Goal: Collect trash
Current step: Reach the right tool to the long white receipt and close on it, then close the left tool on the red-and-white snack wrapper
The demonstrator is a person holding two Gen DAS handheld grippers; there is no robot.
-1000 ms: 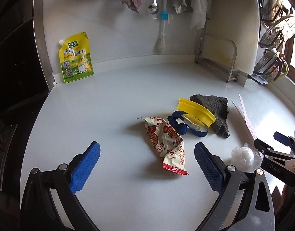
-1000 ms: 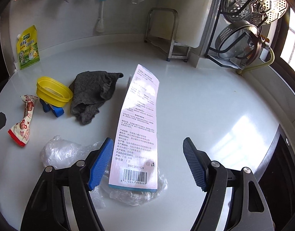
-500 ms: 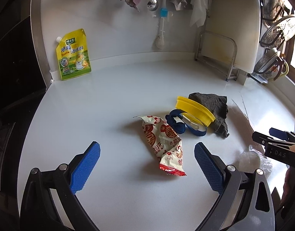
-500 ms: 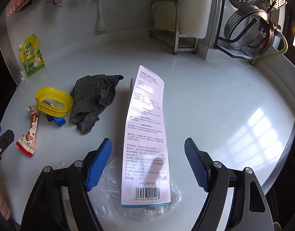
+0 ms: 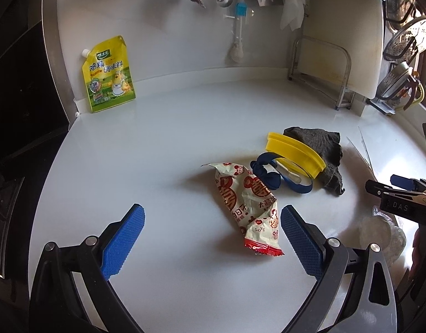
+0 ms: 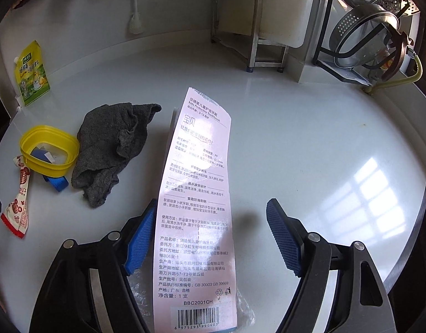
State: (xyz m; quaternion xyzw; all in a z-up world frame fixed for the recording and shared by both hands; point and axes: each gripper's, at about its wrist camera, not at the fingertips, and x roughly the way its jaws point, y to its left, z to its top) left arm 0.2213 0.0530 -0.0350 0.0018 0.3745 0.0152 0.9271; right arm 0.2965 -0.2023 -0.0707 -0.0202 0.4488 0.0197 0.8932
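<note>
Trash lies scattered over the white counter (image 5: 163, 149): a pink toothbrush package card (image 6: 196, 208) with crinkled clear plastic (image 6: 244, 309) under its near end, a red-and-cream snack wrapper (image 5: 250, 208), and a yellow lid (image 5: 294, 151) over a blue strap (image 5: 282, 179) beside a grey rag (image 5: 324, 152). Right gripper (image 6: 210, 238) stands with jaws wide and nothing pinched, the card running up between them toward 12 o'clock, its left pad just beside the card's edge. For a clean pick, I'd judge it best to centre the card between the pads, come low enough to catch the plastic too, and close gently so the stiff card doesn't skid or buckle. Left gripper (image 5: 213, 238) is likewise wide and empty, the wrapper at 1 o'clock, its lower end just inside the right pad
</note>
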